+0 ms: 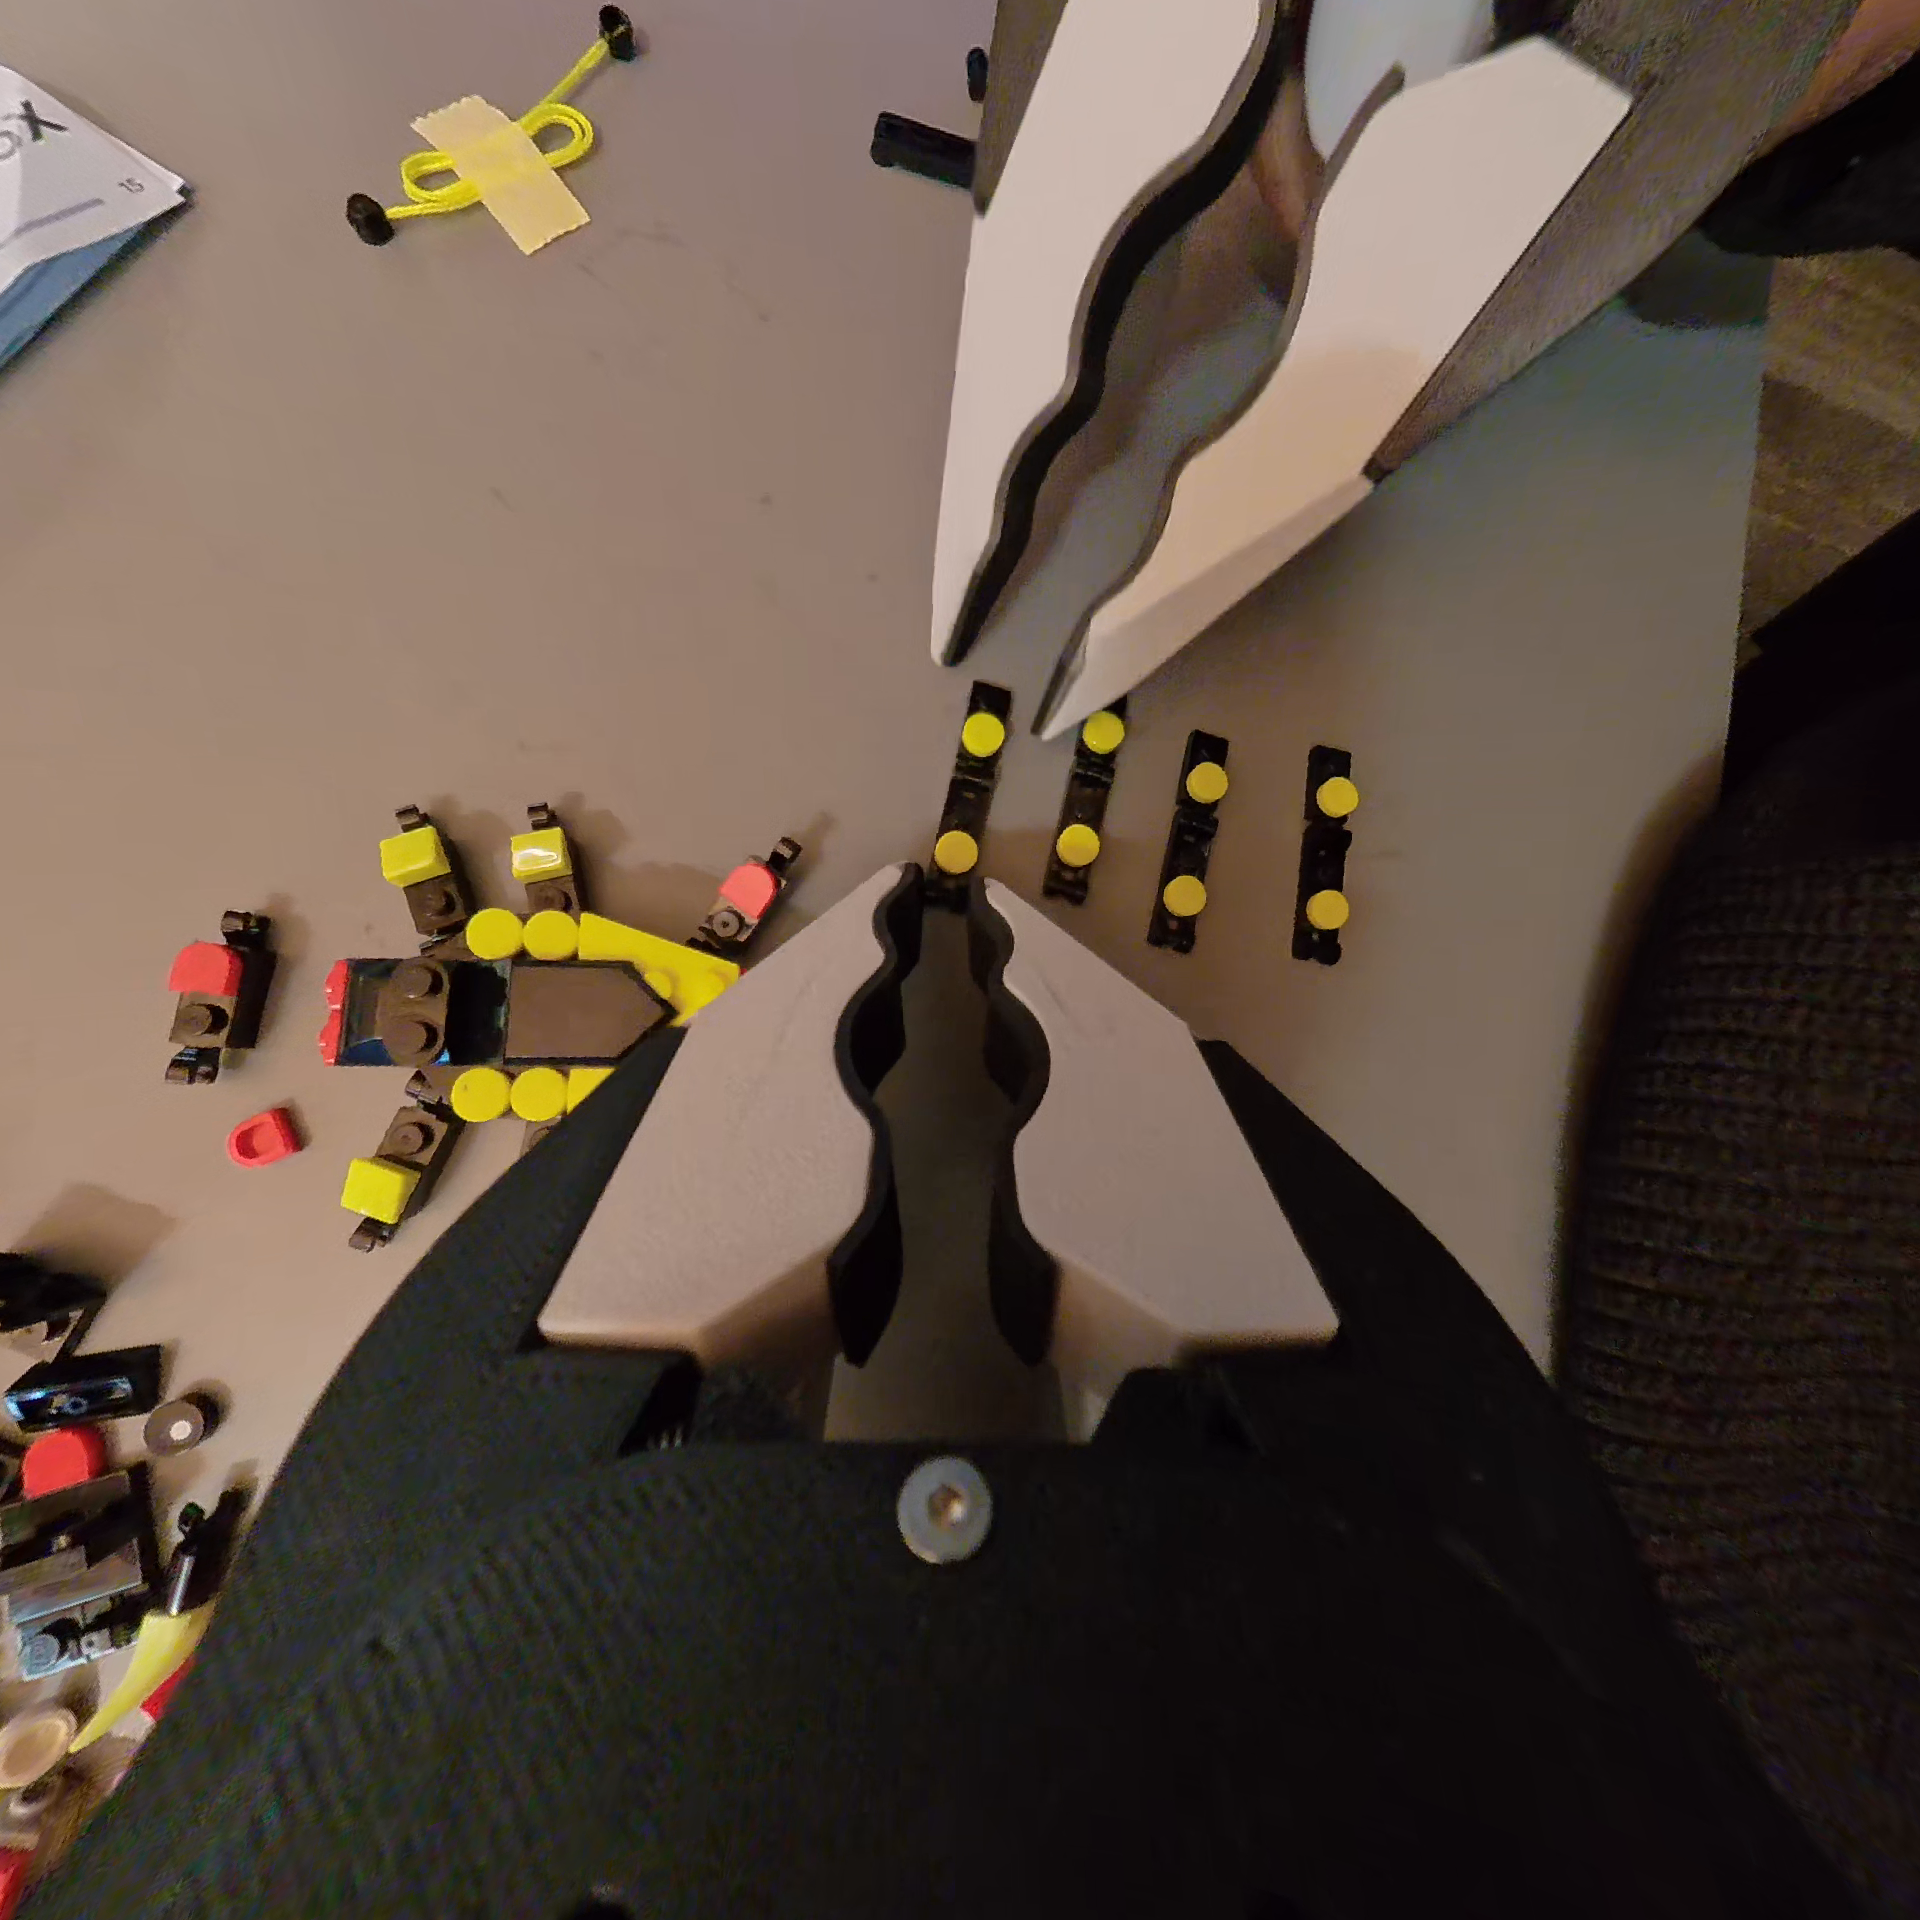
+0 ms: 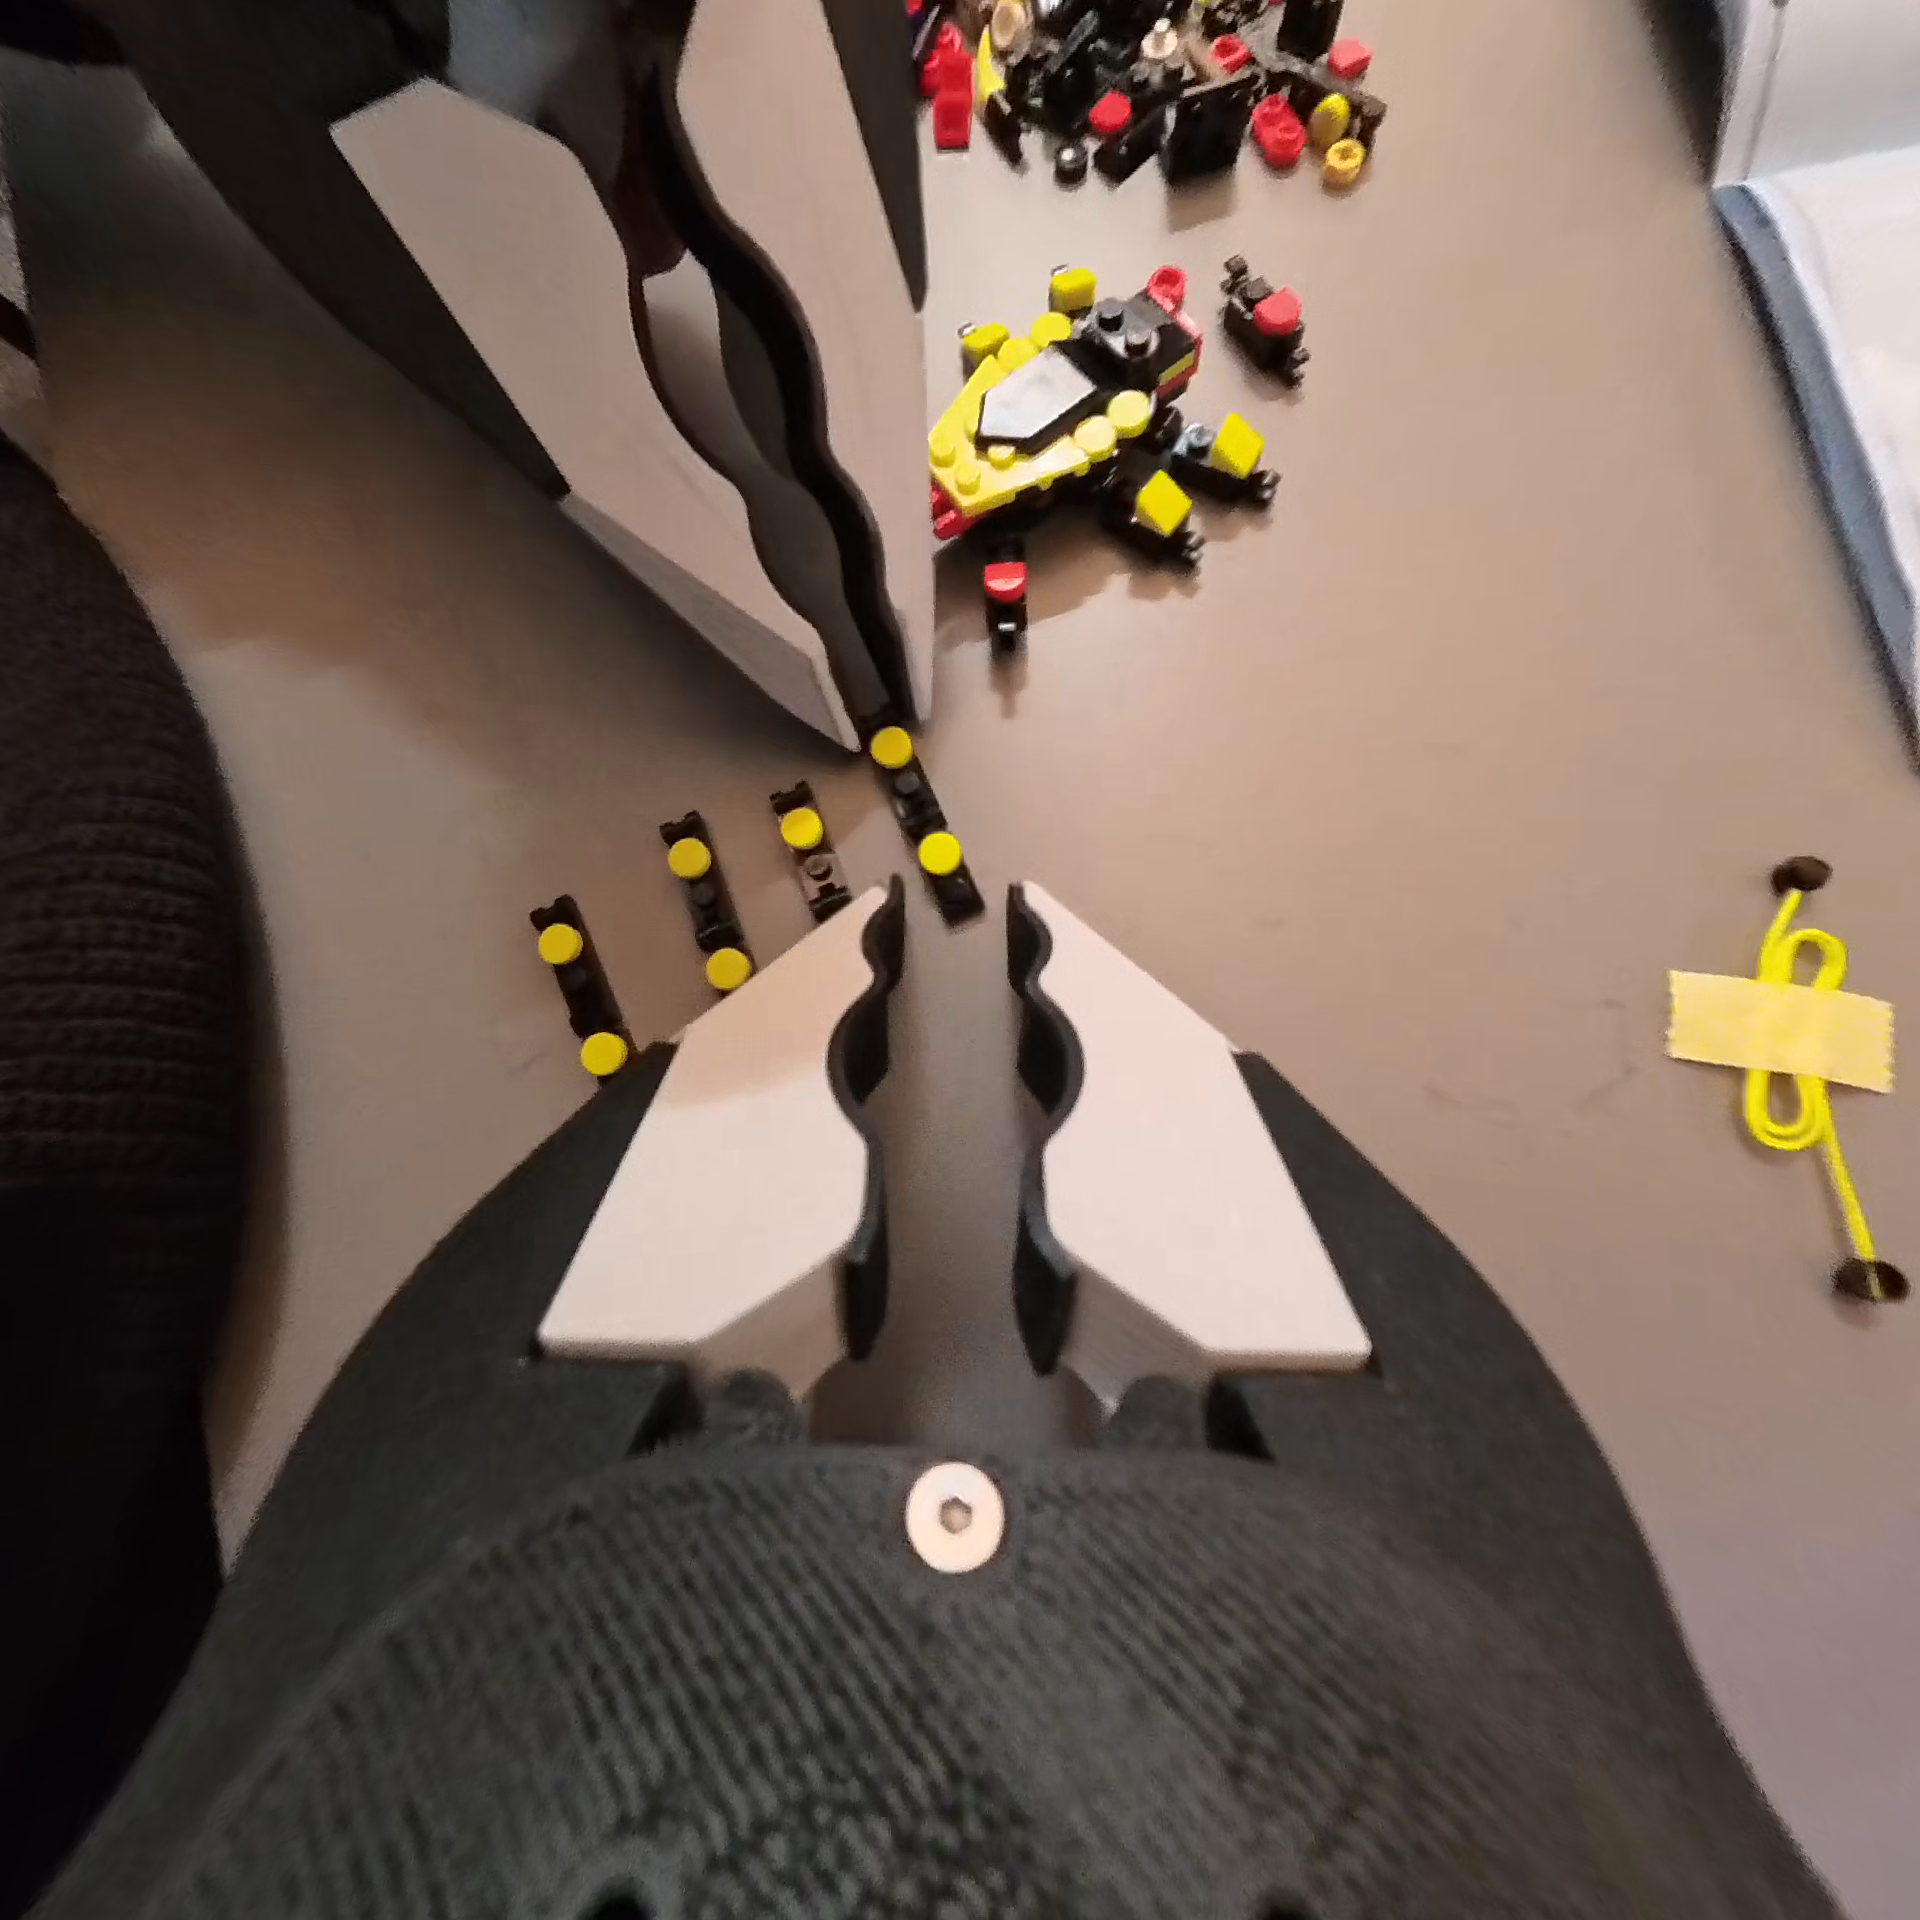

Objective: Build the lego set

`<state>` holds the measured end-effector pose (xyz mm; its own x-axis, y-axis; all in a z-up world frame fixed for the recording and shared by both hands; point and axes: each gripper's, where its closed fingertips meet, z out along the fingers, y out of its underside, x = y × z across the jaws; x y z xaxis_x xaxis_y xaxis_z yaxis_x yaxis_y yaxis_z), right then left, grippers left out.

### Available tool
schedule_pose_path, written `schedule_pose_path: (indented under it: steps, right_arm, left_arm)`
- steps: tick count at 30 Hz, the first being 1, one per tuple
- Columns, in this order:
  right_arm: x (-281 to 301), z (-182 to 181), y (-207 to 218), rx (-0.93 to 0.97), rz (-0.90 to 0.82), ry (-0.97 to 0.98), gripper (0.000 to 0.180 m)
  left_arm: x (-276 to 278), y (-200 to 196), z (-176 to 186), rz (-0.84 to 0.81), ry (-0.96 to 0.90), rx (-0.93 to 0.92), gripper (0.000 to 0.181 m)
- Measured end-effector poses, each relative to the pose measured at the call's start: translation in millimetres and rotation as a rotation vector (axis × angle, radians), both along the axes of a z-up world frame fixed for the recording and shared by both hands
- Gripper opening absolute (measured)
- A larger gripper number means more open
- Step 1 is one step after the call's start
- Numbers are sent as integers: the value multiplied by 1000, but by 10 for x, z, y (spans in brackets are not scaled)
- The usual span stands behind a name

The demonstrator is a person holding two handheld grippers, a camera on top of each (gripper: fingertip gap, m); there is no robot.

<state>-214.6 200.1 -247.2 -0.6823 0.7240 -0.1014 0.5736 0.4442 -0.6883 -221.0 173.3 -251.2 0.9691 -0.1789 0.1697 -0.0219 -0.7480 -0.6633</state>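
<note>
Standing near one edge of the grey tabletop (image 1: 623,520), four black strips with yellow round studs lie side by side in a row, probably laid out so that each can be taken in turn. The left gripper (image 1: 943,891) meets the outermost strip (image 1: 968,795) at one end; its fingers are narrow, with only a slim gap, and the strip end sits just at or between the tips. Whether it really pinches the strip I cannot tell. The right gripper (image 2: 954,902) comes from the opposite end of this same strip (image 2: 923,826), fingers a little apart and holding nothing, its tips just beside the strip end. I judge that the two tools work together so the small piece does not slide while it is lifted.

The half-built model (image 1: 509,1003), yellow and black with red at the back, rests toward the middle of the tabletop, with small clip pieces carrying yellow or red caps around it. A heap of loose bricks (image 2: 1143,94) lies beyond the model. A yellow cord held by tape (image 1: 499,171) and a booklet (image 1: 62,208) lie at the far edge.
</note>
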Motion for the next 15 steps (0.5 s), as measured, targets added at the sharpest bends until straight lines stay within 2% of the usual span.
schedule_pose_path:
  steps: [4,13,15]
  right_arm:
    - [-11,-19,-30,12,8,1,9]
    - [0,-21,-24,12,15,-3,8]
    - [1,-11,-3,21,12,-3,13]
  left_arm:
    - [3,18,1,-3,2,12,6]
    - [5,31,0,5,-2,13,8]
    - [3,30,2,7,-3,12,9]
